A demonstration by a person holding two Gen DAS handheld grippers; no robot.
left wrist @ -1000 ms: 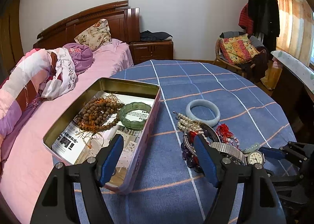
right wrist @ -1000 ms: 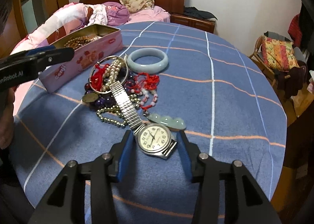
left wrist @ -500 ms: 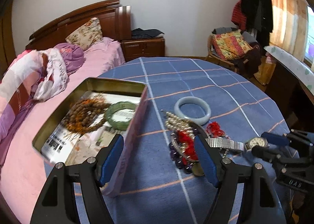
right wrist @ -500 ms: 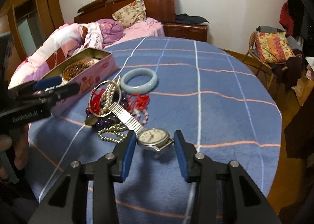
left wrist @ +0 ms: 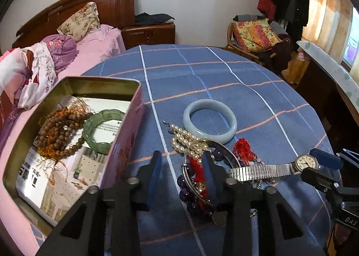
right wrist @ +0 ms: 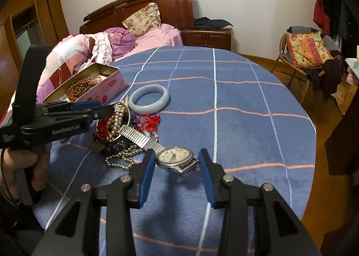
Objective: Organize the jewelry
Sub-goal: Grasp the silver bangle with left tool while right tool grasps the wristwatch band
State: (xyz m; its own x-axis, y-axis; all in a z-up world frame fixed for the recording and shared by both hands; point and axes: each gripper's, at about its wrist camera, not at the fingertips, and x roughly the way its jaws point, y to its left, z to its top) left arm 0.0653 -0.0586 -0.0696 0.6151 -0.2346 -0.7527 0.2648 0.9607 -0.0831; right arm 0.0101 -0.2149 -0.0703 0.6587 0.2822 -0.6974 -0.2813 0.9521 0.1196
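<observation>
Blue-padded right gripper (right wrist: pixel 177 167) of ours grips the silver wristwatch (right wrist: pixel 175 157) above the blue plaid tablecloth (right wrist: pixel 235 99); our left gripper (left wrist: pixel 181 172), just closing, stands open over the tangled beads (left wrist: pixel 193 144) right of the pink tin (left wrist: pixel 125 144).

From where I steer, the far and right-hand stretch of the round table's blue checked cloth (right wrist: pixel 246 99) lies bare — open passage for either gripper. The left side is crowded: an open pink rectangular tin (left wrist: pixel 125 144) walls the table's edge, and just beside it a tangled heap of pearl, red and purple bead strands (left wrist: pixel 195 161) fills the middle, a pale blue-white jade bangle (left wrist: pixel 209 119) at its far side. A steel-banded wristwatch (right wrist: pixel 175 157) stretches from the heap toward me — the bare strip between tin and heap is narrow.
</observation>
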